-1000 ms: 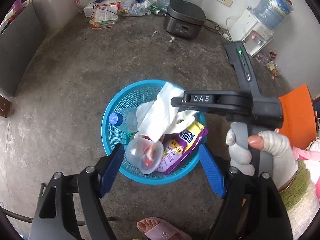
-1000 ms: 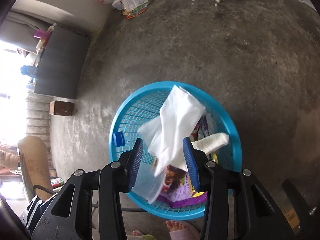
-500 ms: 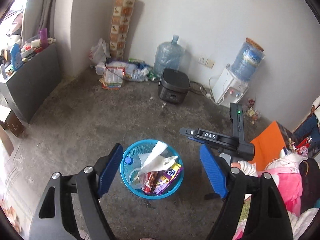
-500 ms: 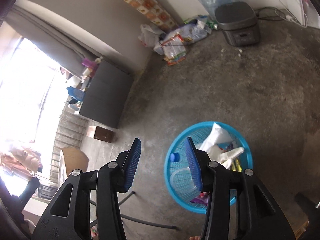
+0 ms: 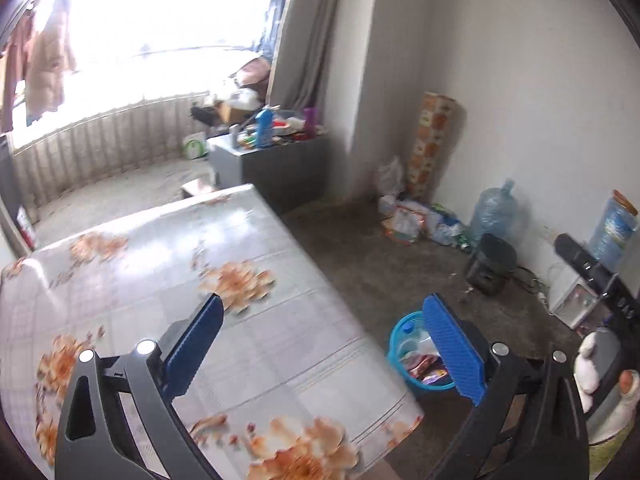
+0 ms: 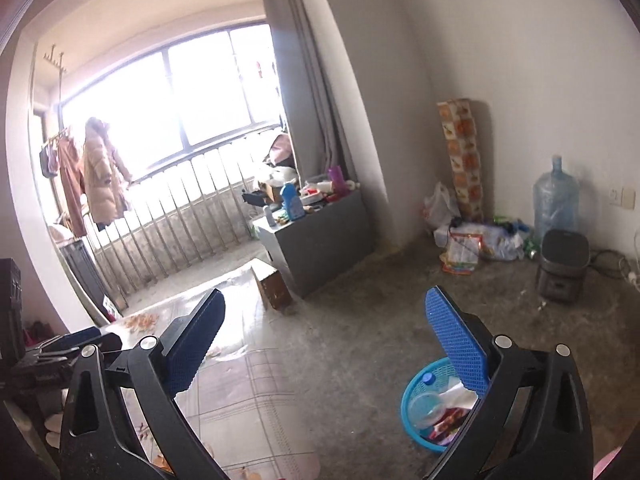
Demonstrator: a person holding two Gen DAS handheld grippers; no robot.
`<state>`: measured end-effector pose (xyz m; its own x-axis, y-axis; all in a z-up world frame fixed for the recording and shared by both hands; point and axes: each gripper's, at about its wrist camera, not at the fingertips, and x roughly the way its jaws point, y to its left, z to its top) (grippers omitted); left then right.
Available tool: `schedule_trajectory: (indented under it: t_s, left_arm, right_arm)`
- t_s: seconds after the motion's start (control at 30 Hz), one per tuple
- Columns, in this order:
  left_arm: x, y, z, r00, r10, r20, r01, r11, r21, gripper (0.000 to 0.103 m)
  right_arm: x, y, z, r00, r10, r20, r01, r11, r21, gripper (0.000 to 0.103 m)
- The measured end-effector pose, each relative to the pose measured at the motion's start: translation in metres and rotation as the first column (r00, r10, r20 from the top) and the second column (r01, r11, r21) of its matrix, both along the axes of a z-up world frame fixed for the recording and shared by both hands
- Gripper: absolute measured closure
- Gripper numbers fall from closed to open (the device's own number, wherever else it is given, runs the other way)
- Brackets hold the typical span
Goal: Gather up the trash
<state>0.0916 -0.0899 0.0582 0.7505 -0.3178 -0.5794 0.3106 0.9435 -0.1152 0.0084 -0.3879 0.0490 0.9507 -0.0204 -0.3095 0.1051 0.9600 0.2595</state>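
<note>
The blue mesh basket (image 5: pixel 398 340) stands on the concrete floor beside the table, holding several pieces of trash: a white tissue, a clear cup, a purple wrapper, a blue cap. It also shows in the right wrist view (image 6: pixel 416 390), low right. My left gripper (image 5: pixel 320 340) is open and empty, held above the flowered table (image 5: pixel 168 264). My right gripper (image 6: pixel 324 344) is open and empty, raised over the table's edge (image 6: pixel 240 392). The right gripper's body shows at the left wrist view's right edge (image 5: pixel 600 280).
A grey cabinet (image 6: pixel 320 236) with bottles stands by the curtain. A rice cooker (image 6: pixel 564 264), a water jug (image 6: pixel 556 200), a patterned roll (image 6: pixel 464 160) and a pile of bags (image 6: pixel 468 240) line the far wall. A small wooden box (image 6: pixel 272 284) sits on the floor.
Both grippers rose from the basket and swung up toward the table. The tissue left the right gripper and lies in the basket; the right gripper opened wider.
</note>
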Motion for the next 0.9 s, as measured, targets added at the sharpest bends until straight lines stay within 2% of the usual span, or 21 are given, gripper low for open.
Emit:
schedule_trajectory:
  t_s: [0.1,0.2,0.27,0.37,0.47,0.6,0.9]
  left_arm:
    - [-0.020,0.031,-0.029,0.990,0.123,-0.069,-0.123,0.992,0.003,0.005]
    - [-0.040,0.047,-0.058,0.970,0.218,-0.103,-0.215,0.976,0.041,0.005]
    - [-0.048,0.053,-0.076,0.950,0.268,-0.159,-0.258,0.963,0.081,0.005]
    - [-0.056,0.055,-0.095,0.929,0.275,-0.246,-0.255,0.960,0.113,0.005]
    - [-0.059,0.052,-0.097,0.928,0.287,-0.239,-0.256,0.955,0.153,0.005]
    - [-0.057,0.050,-0.092,0.933,0.289,-0.216,-0.259,0.953,0.154,0.005]
    - [-0.049,0.040,-0.092,0.930,0.278,-0.243,-0.244,0.956,0.161,0.005]
  right_arm:
    - [-0.004,0.032,-0.014,0.997,0.068,-0.022,-0.068,0.998,-0.012,0.007]
    - [0.000,0.063,-0.038,0.981,0.154,-0.119,-0.160,0.986,-0.038,0.007]
    - [-0.001,0.082,-0.053,0.968,0.144,-0.206,-0.166,0.982,-0.092,0.007]
    - [0.003,0.092,-0.079,0.936,0.097,-0.339,-0.169,0.967,-0.193,0.007]
    - [0.000,0.093,-0.095,0.904,0.046,-0.426,-0.163,0.956,-0.244,0.007]
    - [-0.008,0.088,-0.101,0.885,-0.006,-0.466,-0.129,0.958,-0.257,0.007]
    - [-0.013,0.086,-0.111,0.858,-0.078,-0.508,-0.074,0.960,-0.272,0.007]
